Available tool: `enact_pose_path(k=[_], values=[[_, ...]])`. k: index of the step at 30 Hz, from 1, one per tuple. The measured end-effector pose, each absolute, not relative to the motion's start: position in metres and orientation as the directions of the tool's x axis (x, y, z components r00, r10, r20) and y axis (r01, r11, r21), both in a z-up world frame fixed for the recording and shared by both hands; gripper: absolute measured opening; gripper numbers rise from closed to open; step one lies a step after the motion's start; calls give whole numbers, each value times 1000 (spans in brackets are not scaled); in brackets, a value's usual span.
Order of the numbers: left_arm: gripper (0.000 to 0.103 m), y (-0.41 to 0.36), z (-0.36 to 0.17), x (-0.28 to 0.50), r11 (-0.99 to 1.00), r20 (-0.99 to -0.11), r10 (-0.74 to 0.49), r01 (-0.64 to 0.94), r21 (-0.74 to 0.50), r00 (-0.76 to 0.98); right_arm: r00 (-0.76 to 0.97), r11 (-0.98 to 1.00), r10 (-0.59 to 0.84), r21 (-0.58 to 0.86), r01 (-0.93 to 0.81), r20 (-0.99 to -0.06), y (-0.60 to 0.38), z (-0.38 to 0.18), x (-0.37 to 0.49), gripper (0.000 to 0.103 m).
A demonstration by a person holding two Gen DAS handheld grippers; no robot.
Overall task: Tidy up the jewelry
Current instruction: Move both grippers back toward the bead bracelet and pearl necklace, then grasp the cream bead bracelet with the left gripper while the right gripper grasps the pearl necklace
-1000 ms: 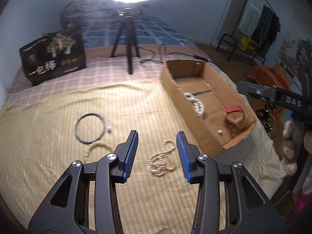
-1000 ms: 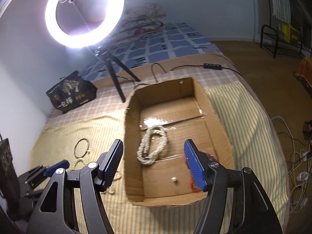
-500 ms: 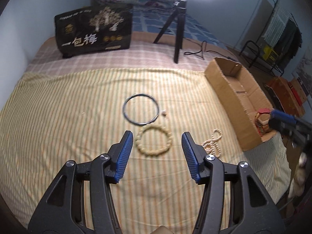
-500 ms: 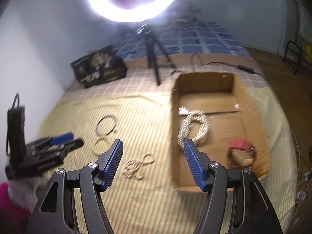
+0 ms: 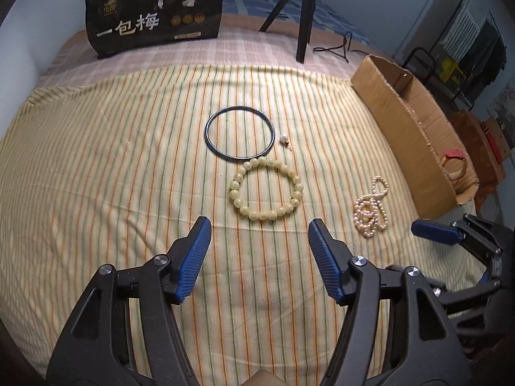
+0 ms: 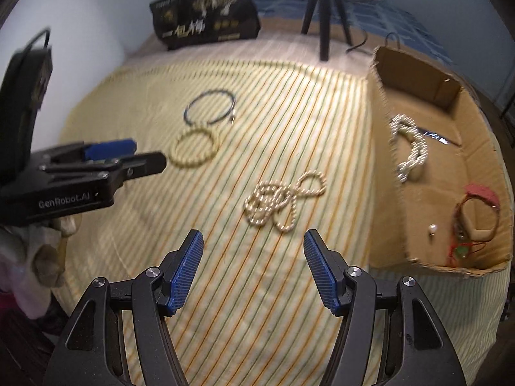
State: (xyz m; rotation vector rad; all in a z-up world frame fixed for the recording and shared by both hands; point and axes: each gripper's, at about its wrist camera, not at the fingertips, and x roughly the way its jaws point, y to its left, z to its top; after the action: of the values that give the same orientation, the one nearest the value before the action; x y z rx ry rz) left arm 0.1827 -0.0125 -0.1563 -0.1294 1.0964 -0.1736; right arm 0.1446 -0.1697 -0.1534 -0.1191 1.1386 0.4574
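The left gripper [image 5: 259,247], jaws opening with nothing between them, points at the cream bead bracelet [image 5: 266,188] lying flat just ahead. The right gripper [image 6: 252,265], spread and empty, probably lines up on the blurred pearl necklace [image 6: 283,201] beside the cardboard box [image 6: 386,193].

free: striped bed [image 5: 112,160] ahead of both tongs | obstacle: cardboard box [image 6: 386,193] wall right of right tongs [image 6: 254,257]
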Motion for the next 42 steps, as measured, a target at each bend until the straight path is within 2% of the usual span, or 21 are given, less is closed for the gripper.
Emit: enact_pose_path(k=[11,13,15,22,24,27,35,39,42], values=[[64,0,-176,210,972,-879,-201,-21,-233,431,317,916,267,137,-377,-910,-165,-174,156,64],[59,3,-178,214,973,-880,-189,-40,-228,436,318,920,260,134,-370,-912,-164,-177,157,64],[46,4,-179,218,976,-883,-167,-51,-210,438,319,922,256,132,-363,-913,-164,-179,160,64],[33,-7,-186,225,993,-878,-102,1,-115,467,338,931,230,105,-350,-912,-162,-183,169,64],[20,-8,-186,225,995,-875,-93,15,-98,476,345,933,225,99,-347,-911,-161,-184,170,64],[10,-6,-187,226,995,-874,-96,15,-101,476,359,931,215,79,-356,-908,-158,-186,170,64],[7,-6,-187,223,995,-872,-95,14,-100,480,389,926,204,49,-374,-898,-154,-186,169,64],[7,-6,-187,222,995,-872,-96,10,-104,479,404,927,204,43,-374,-892,-155,-186,170,54],[7,-5,-187,222,994,-872,-97,10,-105,479,408,926,216,54,-373,-887,-159,-185,170,35]])
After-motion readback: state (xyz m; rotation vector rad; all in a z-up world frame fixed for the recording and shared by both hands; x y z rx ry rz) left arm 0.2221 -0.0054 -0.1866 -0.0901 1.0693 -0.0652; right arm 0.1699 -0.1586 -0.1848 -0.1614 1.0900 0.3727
